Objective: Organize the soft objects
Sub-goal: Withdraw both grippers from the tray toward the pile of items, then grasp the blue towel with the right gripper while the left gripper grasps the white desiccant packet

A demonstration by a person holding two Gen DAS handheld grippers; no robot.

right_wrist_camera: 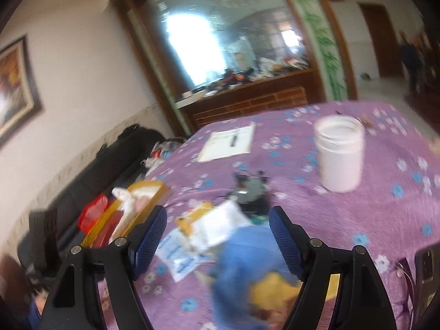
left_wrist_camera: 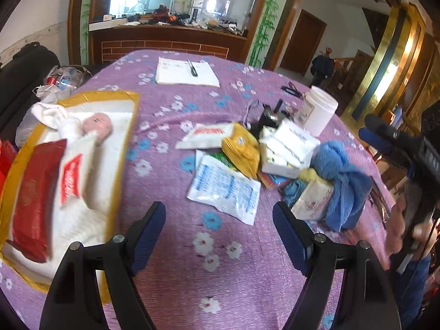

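Observation:
On the left a gold-rimmed tray holds a red packet, a white tissue pack with a red label and a pink soft toy on white cloth. A pile lies right of centre: a blue towel, white tissue packs, a yellow packet and a blue-printed wipe packet. My left gripper stands open over bare cloth in front of the pile. My right gripper is open above the blue towel and white packs, its pads touching neither.
A white jar stands behind the pile, with a black gadget and cables beside it. A notepad with a pen lies at the far edge of the purple flowered tablecloth. A dark sofa runs along the table's left side.

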